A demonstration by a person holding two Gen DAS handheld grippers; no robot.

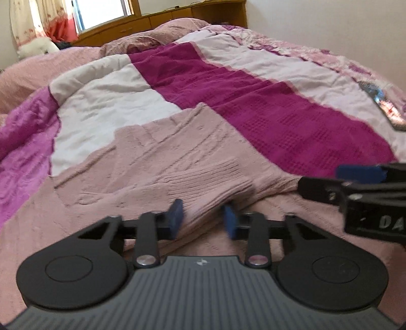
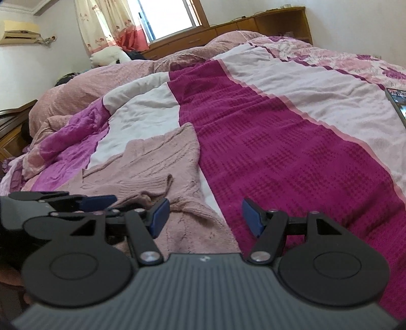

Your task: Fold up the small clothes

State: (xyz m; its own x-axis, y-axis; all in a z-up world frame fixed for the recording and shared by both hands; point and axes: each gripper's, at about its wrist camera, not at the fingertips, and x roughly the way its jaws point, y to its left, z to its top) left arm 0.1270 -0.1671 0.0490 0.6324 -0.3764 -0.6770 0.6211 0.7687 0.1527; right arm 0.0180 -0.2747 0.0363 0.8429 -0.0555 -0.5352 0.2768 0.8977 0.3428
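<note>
your left gripper [image 1: 203, 218] sits low over the bed with its blue pads [image 1: 176, 212] parted a moderate way, and a raised fold of the pink knit sweater [image 1: 162, 162] runs up between them. the fabric fills the gap, yet the pads are not pressed together on it, and the blur there leaves it unclear whether either pad touches the knit. your right gripper [image 2: 204, 215] is spread wider, its blue pads [image 2: 159, 215] well apart with nothing between them; its left pad is at the sweater's near edge and its right pad is over the magenta blanket [image 2: 291, 152]. in the left wrist view, your right gripper [image 1: 360, 175] comes in from the right edge, just beside the sweater's ribbed sleeve. in the right wrist view, your left gripper [image 2: 83, 203] shows at the lower left, its tips at the bunched knit.

the sweater lies spread on the bed, partly over a white quilt panel [image 1: 101, 106] and beside the magenta blanket, one ribbed sleeve folded across its body. a dark phone-like device [image 2: 398, 101] rests on the quilt at the far right. beyond it are pink pillows [image 2: 106, 78], a wooden headboard [image 2: 228, 28], a floral curtain [image 2: 101, 25] and a window [image 2: 167, 17].
</note>
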